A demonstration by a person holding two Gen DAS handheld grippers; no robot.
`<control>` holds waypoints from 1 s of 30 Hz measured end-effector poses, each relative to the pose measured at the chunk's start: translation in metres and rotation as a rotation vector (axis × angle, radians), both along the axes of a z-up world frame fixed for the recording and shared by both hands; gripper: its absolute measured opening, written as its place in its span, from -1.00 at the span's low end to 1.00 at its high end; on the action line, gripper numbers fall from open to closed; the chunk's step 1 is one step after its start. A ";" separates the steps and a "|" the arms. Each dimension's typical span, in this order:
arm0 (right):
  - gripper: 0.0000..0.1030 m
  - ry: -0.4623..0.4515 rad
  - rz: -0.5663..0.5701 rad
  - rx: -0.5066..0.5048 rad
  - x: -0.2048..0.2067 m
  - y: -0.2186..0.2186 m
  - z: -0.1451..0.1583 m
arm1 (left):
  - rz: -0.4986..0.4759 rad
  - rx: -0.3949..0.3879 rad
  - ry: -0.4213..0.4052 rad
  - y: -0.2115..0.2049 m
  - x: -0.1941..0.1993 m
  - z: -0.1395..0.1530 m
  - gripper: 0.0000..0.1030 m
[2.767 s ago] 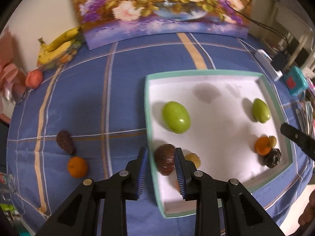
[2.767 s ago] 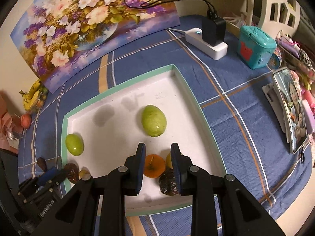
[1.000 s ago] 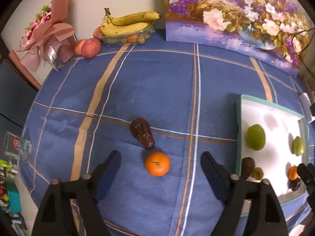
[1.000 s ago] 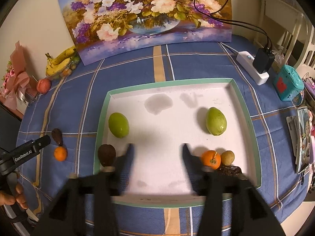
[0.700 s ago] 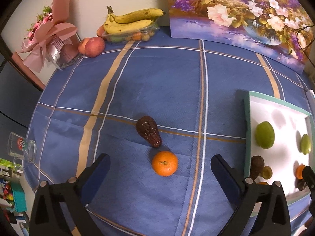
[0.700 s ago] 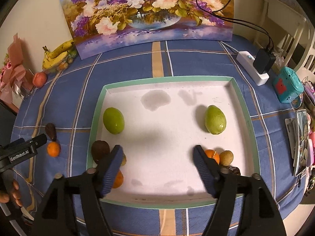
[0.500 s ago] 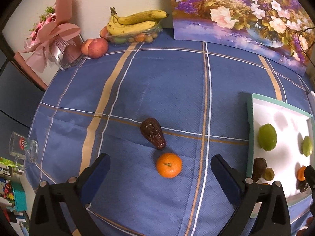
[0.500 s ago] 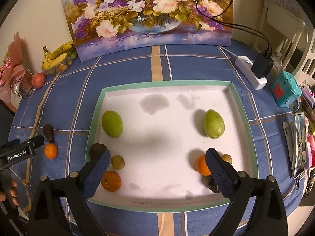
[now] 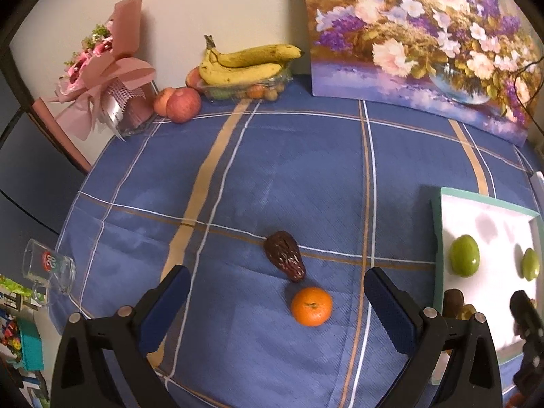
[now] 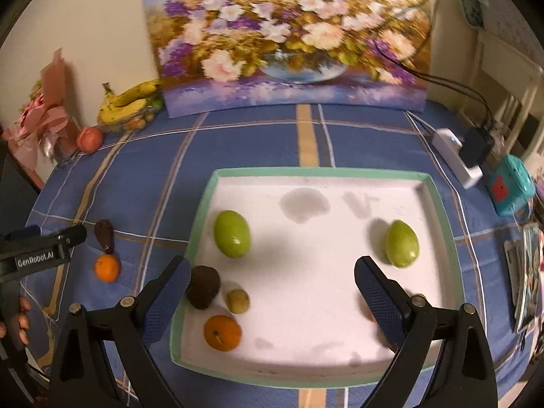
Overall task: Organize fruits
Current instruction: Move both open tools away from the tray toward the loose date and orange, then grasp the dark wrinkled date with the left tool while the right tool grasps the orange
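Observation:
My left gripper point(image 9: 277, 301) is open and empty above the blue cloth, with an orange point(image 9: 311, 306) and a dark brown avocado point(image 9: 285, 260) between and just ahead of its fingers. My right gripper point(image 10: 272, 292) is open and empty over the white tray point(image 10: 319, 171). The tray holds two green fruits point(image 10: 232, 233) point(image 10: 401, 243), a dark avocado point(image 10: 203, 286), a small kiwi point(image 10: 237, 301) and an orange point(image 10: 222, 333). More fruit by the right finger is mostly hidden. The tray's left part shows in the left wrist view point(image 9: 438, 227).
Bananas point(image 9: 244, 63), apples point(image 9: 178, 100) and a pink bouquet point(image 9: 105, 78) stand at the back by the wall. A flower painting point(image 10: 289, 37) leans behind the tray. A glass point(image 9: 47, 272) lies at the table's left edge. A power strip point(image 10: 457, 156) and teal box point(image 10: 510, 183) sit right.
Both grippers have opened wide. The left one swung away from the tray to above the orange and avocado on the cloth. The right one pulled back and rose over the tray.

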State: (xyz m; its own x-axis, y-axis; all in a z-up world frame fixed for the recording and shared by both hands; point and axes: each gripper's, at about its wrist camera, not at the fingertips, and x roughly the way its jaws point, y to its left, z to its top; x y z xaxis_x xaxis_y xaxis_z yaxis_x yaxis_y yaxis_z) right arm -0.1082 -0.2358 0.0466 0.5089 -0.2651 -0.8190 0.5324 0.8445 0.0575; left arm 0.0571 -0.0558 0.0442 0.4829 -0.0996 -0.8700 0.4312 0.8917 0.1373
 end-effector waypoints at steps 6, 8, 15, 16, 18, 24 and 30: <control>0.89 -0.009 0.049 -0.013 0.016 0.021 -0.002 | 0.044 -0.025 0.005 0.018 0.012 0.002 1.00; 0.89 0.003 0.062 0.005 0.022 0.027 -0.005 | 0.062 -0.026 -0.003 0.026 0.017 0.004 1.00; 0.89 -0.016 0.123 0.073 0.042 0.048 -0.009 | 0.145 -0.073 0.003 0.062 0.038 0.008 1.00; 0.89 -0.032 0.130 0.087 0.045 0.051 -0.008 | 0.159 -0.091 0.012 0.068 0.041 0.008 1.00; 0.89 -0.056 0.139 0.108 0.050 0.057 -0.006 | 0.181 -0.123 0.030 0.080 0.047 0.008 1.00; 0.89 -0.111 0.205 0.135 0.067 0.078 -0.001 | 0.205 -0.173 0.058 0.099 0.060 0.007 1.00; 0.88 -0.089 0.268 0.131 0.086 0.099 -0.010 | 0.184 -0.102 0.105 0.097 0.069 -0.013 1.00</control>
